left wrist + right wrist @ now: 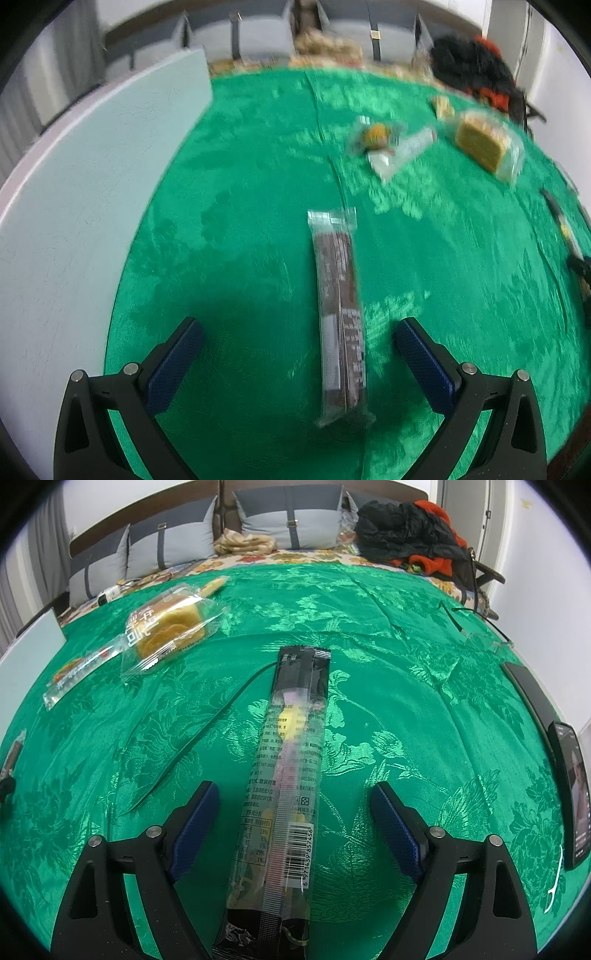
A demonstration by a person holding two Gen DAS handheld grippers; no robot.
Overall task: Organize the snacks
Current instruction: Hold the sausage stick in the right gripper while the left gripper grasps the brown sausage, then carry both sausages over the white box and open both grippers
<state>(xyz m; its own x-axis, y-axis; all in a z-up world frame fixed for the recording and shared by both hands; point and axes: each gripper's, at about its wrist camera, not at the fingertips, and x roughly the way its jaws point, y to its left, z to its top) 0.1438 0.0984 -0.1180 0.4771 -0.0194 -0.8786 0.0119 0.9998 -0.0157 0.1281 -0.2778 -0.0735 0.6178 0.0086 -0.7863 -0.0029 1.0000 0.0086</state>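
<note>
Right tongs (291, 797) hang wide open over a black stick pack (284, 786), which lies flat on the green cloth (406, 701) lengthwise between the two blue pads, running from 6 o'clock up toward 12. Neither pad touches it; a gap shows on both sides. The pack seems lined up along the tongs' axis, so a squeeze would catch its narrow width, which looks deliberate.

Left tongs (299, 334) are likewise spread wide and empty, astride a brown bar (341, 306) in clear wrap that lies the same way, nearer the right pad than the left but touching neither. That view is blurred, so finer detail is lost.

Remaining snacks sit in a loose cluster: in the right view a wrapped cake (170, 631) at 10 o'clock, overlapping a thin sachet (79, 674) at 9. A phone (569, 794) rests at 3 o'clock, well apart. No tray or box for sorting is visible, so both bars probably await pickup.
</note>
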